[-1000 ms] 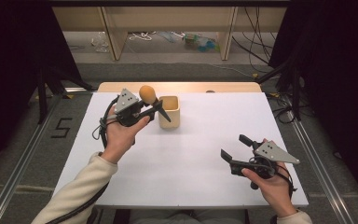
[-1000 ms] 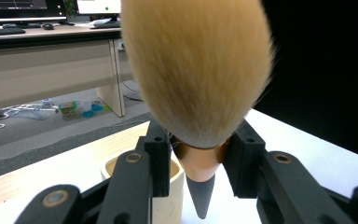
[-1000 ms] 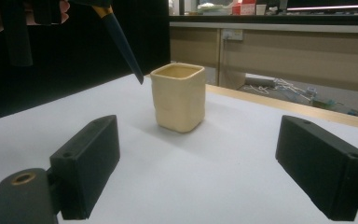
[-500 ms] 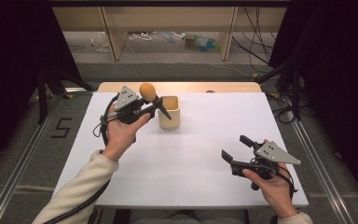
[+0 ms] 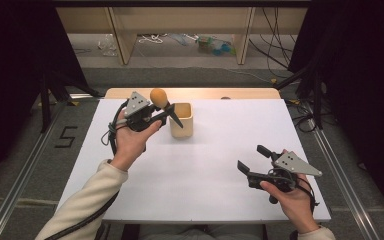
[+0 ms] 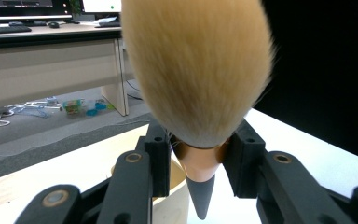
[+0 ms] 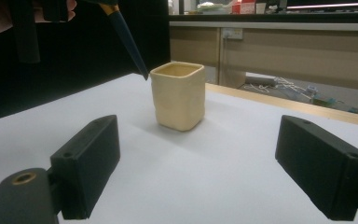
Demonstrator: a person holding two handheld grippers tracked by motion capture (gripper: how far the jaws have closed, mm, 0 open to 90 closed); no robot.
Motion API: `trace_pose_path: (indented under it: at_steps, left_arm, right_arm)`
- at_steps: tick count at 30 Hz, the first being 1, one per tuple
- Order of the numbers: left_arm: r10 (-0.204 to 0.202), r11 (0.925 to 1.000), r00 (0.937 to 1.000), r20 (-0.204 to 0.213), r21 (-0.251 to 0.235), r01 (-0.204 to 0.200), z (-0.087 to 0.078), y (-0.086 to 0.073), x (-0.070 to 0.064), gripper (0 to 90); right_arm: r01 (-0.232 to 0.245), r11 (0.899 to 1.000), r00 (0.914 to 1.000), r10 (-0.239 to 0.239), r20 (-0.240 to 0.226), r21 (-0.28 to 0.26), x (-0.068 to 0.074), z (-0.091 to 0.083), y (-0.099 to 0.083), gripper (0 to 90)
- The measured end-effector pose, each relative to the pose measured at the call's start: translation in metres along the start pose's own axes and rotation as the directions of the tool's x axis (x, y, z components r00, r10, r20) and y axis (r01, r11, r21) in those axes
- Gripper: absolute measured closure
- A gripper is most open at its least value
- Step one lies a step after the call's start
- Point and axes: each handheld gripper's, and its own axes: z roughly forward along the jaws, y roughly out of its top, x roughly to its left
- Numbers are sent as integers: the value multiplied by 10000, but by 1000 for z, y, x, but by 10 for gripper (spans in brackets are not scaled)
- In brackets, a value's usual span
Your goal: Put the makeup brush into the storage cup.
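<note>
Over at the back of the table, the left gripper [image 5: 156, 114] has its jaws clamped on the makeup brush [image 5: 163, 103], handle tip just above the cup [image 5: 182, 121] but not dropped in yet, while the right gripper [image 5: 254, 161] sits wide open, holding nothing.

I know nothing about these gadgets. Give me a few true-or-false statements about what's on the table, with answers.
1. The left gripper grips a makeup brush with tan bristles. True.
2. The brush's dark handle tip rests deep inside the cup. False: it hangs at the cup's rim, tilted.
3. The right gripper has its jaws spread apart and holds nothing. True.
4. The cup lies tipped on its side. False: it stands upright on the white table.
5. The right gripper touches the cup. False: they are well apart.
</note>
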Motion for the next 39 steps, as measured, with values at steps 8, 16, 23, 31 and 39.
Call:
trace_pose_path:
  at_steps: [8, 16, 23, 31, 39]
  left_arm:
    - [60, 10000, 10000, -48, -14, -60, 1, 2, -1, 657]
    - [2, 10000, 9999, -143, -64, -3, 3, 4, 1, 657]
    - [40, 10000, 9998, -177, -79, -41, 5, 5, 2, 657]
    - [96, 9999, 9997, -237, -138, -99, 6, 8, 2, 658]
    - [52, 9999, 9996, -280, -131, -56, 11, 10, 3, 657]
  right_arm:
    - [38, 10000, 10000, -38, -6, -72, 0, 0, 0, 148]
    - [41, 10000, 10000, -41, -38, 45, 0, 0, 0, 148]
    - [39, 10000, 10000, -39, -44, 59, 0, 0, 0, 148]
    - [17, 10000, 10000, -17, -79, -9, 1, 0, 0, 148]
    - [40, 9999, 10000, -40, -14, 105, 0, -1, 0, 148]
